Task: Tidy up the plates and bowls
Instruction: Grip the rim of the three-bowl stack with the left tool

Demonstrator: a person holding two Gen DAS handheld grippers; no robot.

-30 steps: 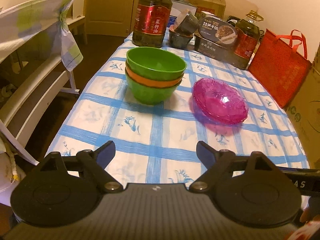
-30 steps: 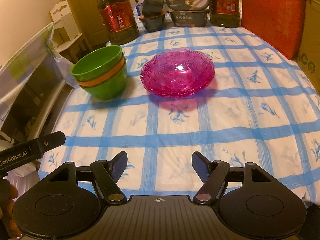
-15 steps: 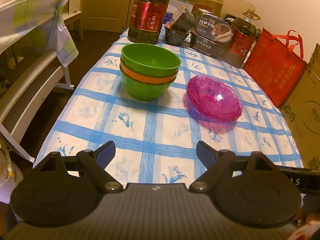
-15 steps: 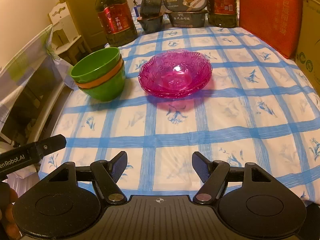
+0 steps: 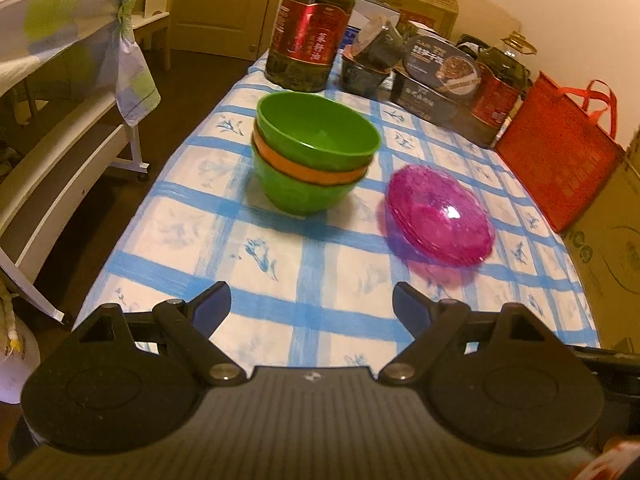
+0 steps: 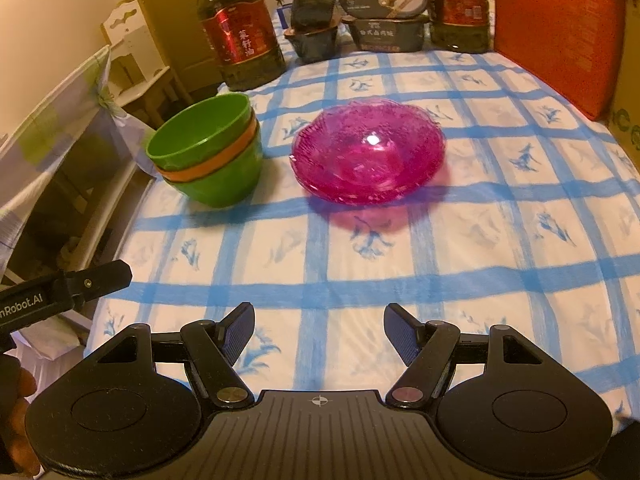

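Note:
A stack of three bowls, green, orange and green point(image 5: 316, 152), stands on the blue-checked tablecloth point(image 5: 320, 272); it also shows in the right wrist view point(image 6: 208, 152). To its right lies a stack of pink glass plates point(image 5: 440, 216), also seen in the right wrist view point(image 6: 368, 152). My left gripper point(image 5: 312, 304) is open and empty over the near part of the table. My right gripper point(image 6: 319, 332) is open and empty near the front edge. The left gripper's finger point(image 6: 80, 284) shows at the right wrist view's left edge.
At the table's far end stand a large oil bottle point(image 5: 310, 28), dark food boxes point(image 5: 436, 80) and a second oil bottle point(image 5: 500, 88). A red bag point(image 5: 560, 152) and a cardboard box point(image 5: 616, 232) line the right side. A white rack point(image 5: 60, 128) stands left.
Both grippers have shifted slightly toward the bowls and plates, so these look a little larger. Both stayed open. The bowls and plates have not moved.

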